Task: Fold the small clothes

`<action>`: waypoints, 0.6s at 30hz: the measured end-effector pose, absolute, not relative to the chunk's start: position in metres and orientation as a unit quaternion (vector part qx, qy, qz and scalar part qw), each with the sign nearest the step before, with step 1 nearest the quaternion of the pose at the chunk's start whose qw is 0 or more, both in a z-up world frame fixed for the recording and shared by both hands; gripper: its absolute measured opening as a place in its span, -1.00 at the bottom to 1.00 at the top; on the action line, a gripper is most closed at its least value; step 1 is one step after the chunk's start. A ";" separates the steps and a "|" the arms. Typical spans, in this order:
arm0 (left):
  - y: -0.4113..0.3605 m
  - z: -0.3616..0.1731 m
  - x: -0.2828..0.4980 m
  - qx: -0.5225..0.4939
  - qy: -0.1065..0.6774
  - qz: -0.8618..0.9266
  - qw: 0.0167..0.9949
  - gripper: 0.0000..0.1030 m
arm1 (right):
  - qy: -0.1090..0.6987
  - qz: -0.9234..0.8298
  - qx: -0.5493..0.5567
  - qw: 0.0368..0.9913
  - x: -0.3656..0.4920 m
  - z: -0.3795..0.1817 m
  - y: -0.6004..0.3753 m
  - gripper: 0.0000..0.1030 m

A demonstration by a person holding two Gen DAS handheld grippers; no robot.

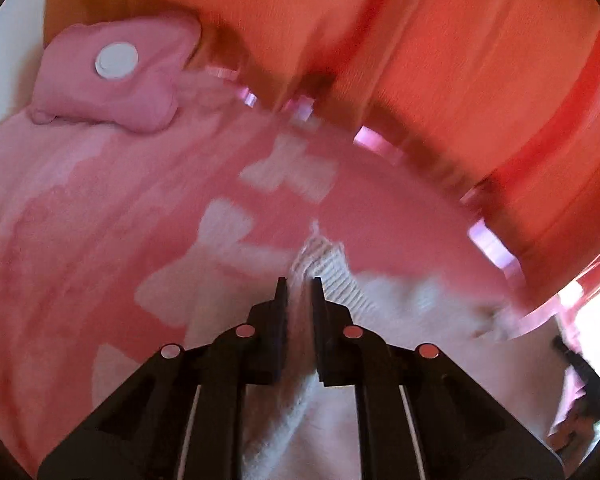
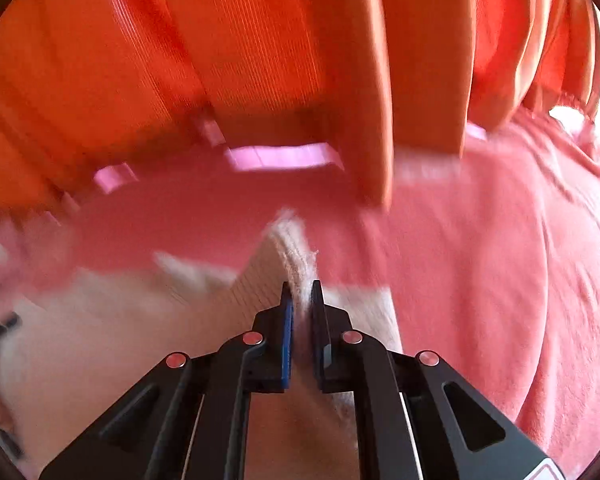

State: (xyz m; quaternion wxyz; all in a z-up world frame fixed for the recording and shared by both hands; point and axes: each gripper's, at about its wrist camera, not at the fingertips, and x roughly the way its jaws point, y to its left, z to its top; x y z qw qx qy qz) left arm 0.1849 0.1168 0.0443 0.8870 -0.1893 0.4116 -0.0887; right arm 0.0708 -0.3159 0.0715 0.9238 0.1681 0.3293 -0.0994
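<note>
Ahead of both grippers hangs an orange curtain [image 2: 228, 60], filling the far side; under them spreads a pink blanket [image 1: 80, 208] with pale patches, seemingly the folding surface. On it, directly under and between the tools, lies the white knit garment [image 1: 400, 312], its ribbed hem raised into each tool. Up and to the left of the left gripper sits a folded pink piece [image 1: 116, 76] bearing a white disc [image 1: 116, 61].

The left gripper [image 1: 300, 292] is clamped on a pinch of the ribbed edge; the right gripper [image 2: 299, 294] is likewise closed on knit fabric.

The step looks like raising the hem for a fold. Lift both corners evenly, keep the edge taut and carry it over level.

Room is tight ahead by the curtain and blanket edge; the near side looks freer.
</note>
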 end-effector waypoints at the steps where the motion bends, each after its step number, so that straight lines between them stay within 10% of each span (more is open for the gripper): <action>1: 0.119 0.059 0.180 -0.195 0.391 -0.095 0.894 -0.80 | 0.311 -0.095 0.176 0.929 0.065 0.081 -0.317 -0.86; 18: 0.109 -0.004 0.199 -0.127 0.463 -0.039 0.876 -0.73 | 0.442 -0.156 0.174 0.866 0.101 -0.005 -0.349 -0.82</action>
